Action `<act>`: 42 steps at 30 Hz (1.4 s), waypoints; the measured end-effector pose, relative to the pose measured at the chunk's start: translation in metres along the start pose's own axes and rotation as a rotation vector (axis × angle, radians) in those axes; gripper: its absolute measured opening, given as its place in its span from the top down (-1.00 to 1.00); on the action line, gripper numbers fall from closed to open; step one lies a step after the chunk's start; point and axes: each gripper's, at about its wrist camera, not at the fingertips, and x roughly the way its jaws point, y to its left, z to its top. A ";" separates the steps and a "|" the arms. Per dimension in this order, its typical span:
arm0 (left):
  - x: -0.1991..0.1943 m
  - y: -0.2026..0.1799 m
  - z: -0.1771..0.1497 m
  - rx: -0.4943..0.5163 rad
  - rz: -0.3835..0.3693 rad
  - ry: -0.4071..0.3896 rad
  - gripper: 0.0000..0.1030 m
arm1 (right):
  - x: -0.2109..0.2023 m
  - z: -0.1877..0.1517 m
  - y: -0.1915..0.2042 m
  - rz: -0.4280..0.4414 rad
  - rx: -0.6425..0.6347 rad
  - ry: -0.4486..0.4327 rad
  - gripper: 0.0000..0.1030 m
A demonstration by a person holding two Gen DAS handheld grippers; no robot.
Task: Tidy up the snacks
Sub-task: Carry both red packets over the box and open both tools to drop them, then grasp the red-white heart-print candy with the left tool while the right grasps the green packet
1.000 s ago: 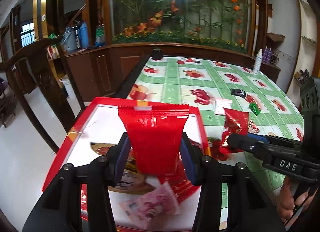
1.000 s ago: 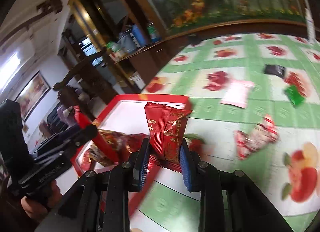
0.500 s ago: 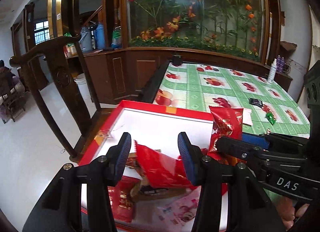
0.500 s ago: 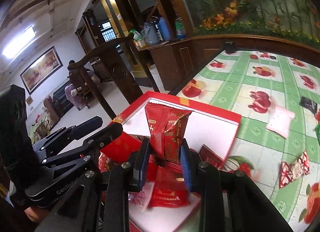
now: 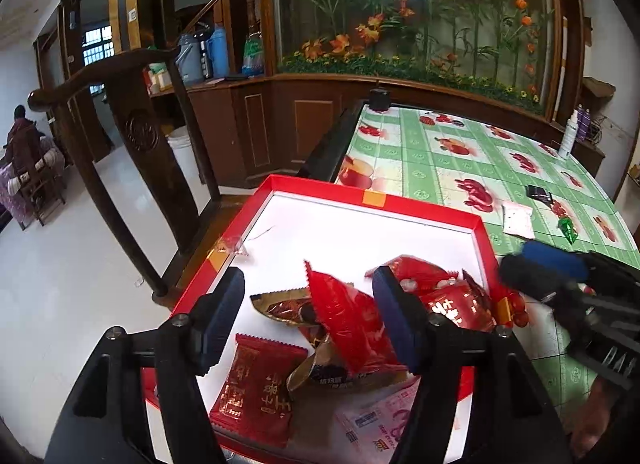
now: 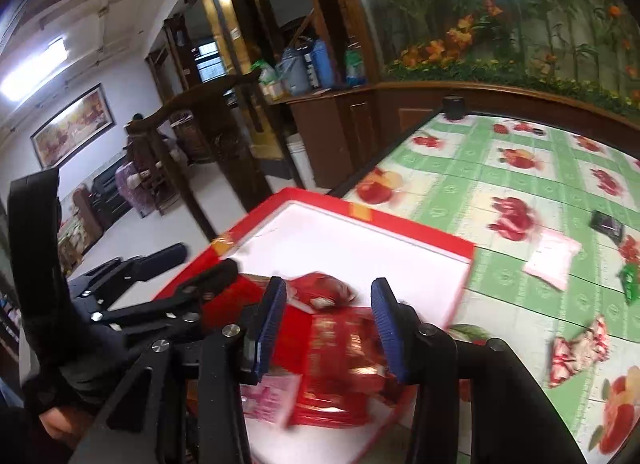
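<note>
Both red snack packets point(image 5: 352, 324) are now lying in the red tray point(image 5: 420, 212), released since 1 s ago. Left gripper point(image 5: 310, 320) and right gripper point(image 6: 326, 328) are hovering wide, empty. 5 items are still waiting on tablecloth point(image 6: 520, 167).

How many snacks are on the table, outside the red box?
4: a black packet farthest, a pink packet near it, a green packet far right, a red-and-white candy nearest. Others may be hidden.
</note>
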 end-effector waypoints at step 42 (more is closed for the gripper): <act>0.043 -0.286 -0.004 0.573 -0.429 0.076 -0.64 | -0.001 0.002 -0.287 -0.329 0.212 0.156 -0.16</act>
